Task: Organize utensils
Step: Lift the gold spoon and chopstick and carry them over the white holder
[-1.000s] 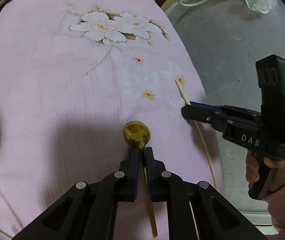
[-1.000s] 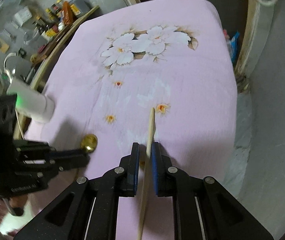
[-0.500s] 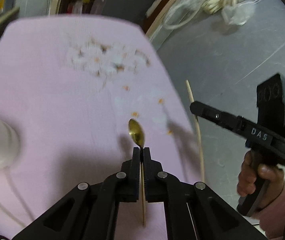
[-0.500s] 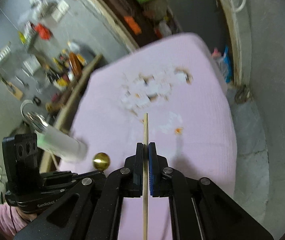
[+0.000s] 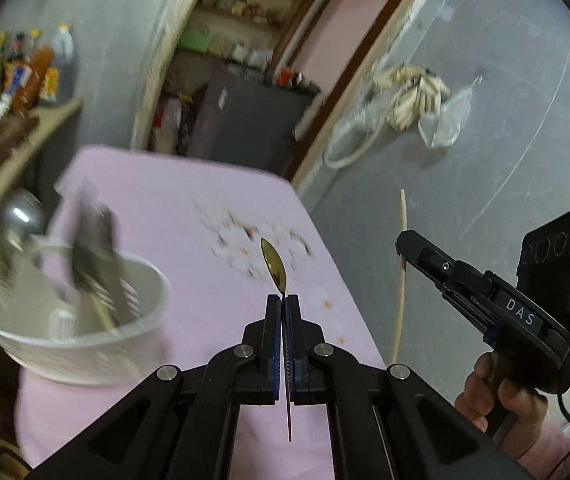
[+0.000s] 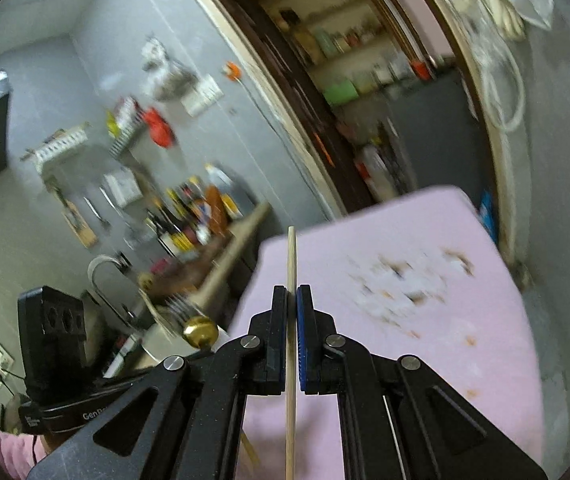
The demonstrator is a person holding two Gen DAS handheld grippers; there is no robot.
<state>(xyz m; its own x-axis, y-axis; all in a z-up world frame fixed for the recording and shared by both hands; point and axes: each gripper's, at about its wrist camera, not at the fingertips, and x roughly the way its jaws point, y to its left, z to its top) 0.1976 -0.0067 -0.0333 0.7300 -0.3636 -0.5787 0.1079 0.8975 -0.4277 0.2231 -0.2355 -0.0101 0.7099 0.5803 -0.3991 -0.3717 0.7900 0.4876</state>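
To the left of the left gripper's (image 5: 284, 302) jaws sits a white holder (image 5: 133, 332), already crowded with what look like a ladle and a slotted turner, though motion blur makes them hard to name. That crowding is the first hazard: a utensil lowered in could knock against those handles and skid off the rim onto the pink-clothed worktop (image 5: 189, 216).

The left jaws are pinched narrow on the thin stem of a gold spoon (image 5: 273, 266), whose bowl juts forward beyond the tips while the handle end trails back beneath them. The grip sits just behind the bowl on a slim, smooth stem, so the spoon could pivot or slide out if swung quickly.

Further right, the right gripper (image 6: 291, 300) has its jaws closed on a pale wooden chopstick (image 6: 291, 256), held partway along with a long length ahead of the tips and another behind. The projecting ends could catch the holder's wall, the worktop or the other gripper, levering the stick loose.
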